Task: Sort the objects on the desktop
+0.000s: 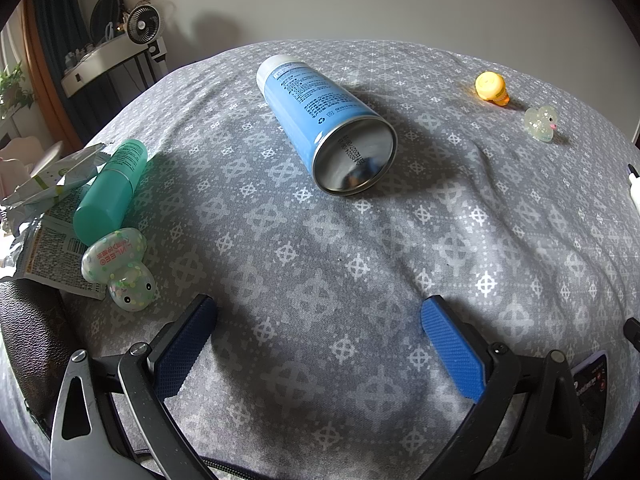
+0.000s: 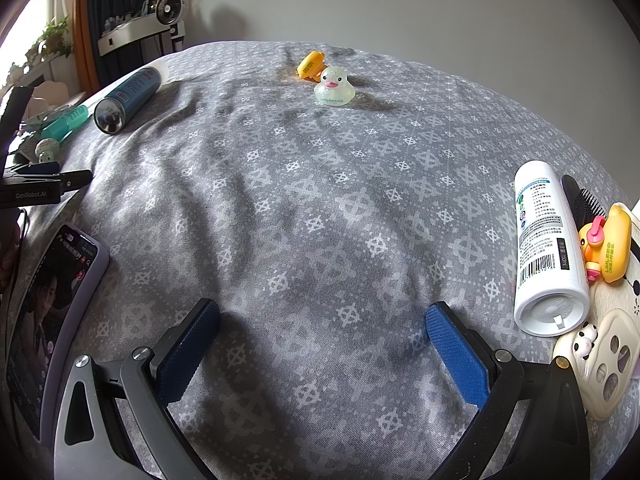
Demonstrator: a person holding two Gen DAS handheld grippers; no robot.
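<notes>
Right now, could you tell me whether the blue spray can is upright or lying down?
Lying down: the blue spray can rests on its side, metal base facing the camera.

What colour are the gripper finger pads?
Blue, with a fine textured surface; clearest in the left wrist view, on the sunlit one.

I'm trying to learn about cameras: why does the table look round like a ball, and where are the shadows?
Left wrist view: the fisheye lens bulges the grey patterned cloth into a dome; the blue can casts a dark shadow to its right. Right wrist view: same bulge, the window at top left is washed out white, and the clear duck throws a shadow to its right.
</notes>
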